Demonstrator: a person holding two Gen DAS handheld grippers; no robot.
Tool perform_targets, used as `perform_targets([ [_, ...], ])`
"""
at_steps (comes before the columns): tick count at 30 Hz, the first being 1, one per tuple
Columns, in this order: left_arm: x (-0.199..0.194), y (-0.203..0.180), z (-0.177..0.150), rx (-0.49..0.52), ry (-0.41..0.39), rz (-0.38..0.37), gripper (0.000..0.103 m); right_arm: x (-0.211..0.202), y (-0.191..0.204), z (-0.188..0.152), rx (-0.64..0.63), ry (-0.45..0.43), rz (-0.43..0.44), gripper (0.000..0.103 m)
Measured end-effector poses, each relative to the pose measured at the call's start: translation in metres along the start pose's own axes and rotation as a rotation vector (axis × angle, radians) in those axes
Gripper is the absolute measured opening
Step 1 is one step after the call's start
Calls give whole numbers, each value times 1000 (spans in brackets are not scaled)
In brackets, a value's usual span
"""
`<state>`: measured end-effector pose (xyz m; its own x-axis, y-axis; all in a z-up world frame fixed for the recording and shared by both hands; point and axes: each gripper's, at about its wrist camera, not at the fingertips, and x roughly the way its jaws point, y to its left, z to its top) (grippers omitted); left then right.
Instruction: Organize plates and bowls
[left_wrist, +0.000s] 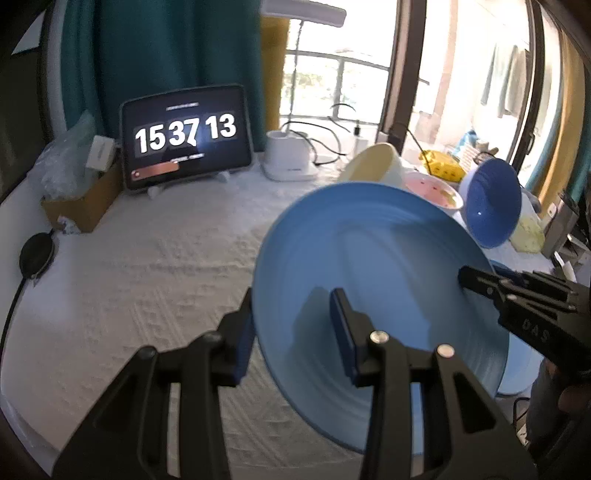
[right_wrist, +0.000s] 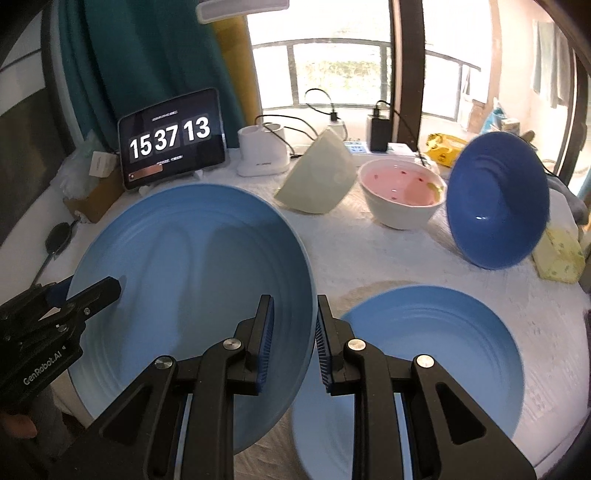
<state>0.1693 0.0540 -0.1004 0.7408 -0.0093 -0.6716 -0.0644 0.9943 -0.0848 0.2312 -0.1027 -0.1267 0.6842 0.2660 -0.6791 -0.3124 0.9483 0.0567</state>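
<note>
Both grippers are clamping one light blue plate (right_wrist: 192, 295) by opposite rims, holding it tilted above the white tablecloth (left_wrist: 147, 266). The left gripper (left_wrist: 291, 332) is pinching its left rim, the right gripper (right_wrist: 293, 332) its right rim, fingers closed on it. A second blue plate (right_wrist: 424, 354) is lying at lower right, with a dark blue bowl (right_wrist: 498, 199), a pink-lined bowl (right_wrist: 400, 192) and a cream bowl (right_wrist: 317, 177) sitting behind.

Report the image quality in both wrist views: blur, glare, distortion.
Left wrist view: the held light blue plate is motion-smeared, the window is blown out, and straight lines bow at the edges. Right wrist view: sharper, with gripper shadows across the plate; the window is overexposed here too.
</note>
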Motion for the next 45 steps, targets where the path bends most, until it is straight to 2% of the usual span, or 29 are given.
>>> perform_targets([
  [12, 7, -48, -3, 62, 25, -42, 40, -16, -49, -16, 71, -19, -30, 24],
  [36, 32, -156, -20, 233, 123, -117, 40, -38, -148, -59, 216, -25, -112, 24],
  [45, 41, -182, -25, 274, 149, -131, 40, -44, -175, -68, 239, -28, -128, 24],
])
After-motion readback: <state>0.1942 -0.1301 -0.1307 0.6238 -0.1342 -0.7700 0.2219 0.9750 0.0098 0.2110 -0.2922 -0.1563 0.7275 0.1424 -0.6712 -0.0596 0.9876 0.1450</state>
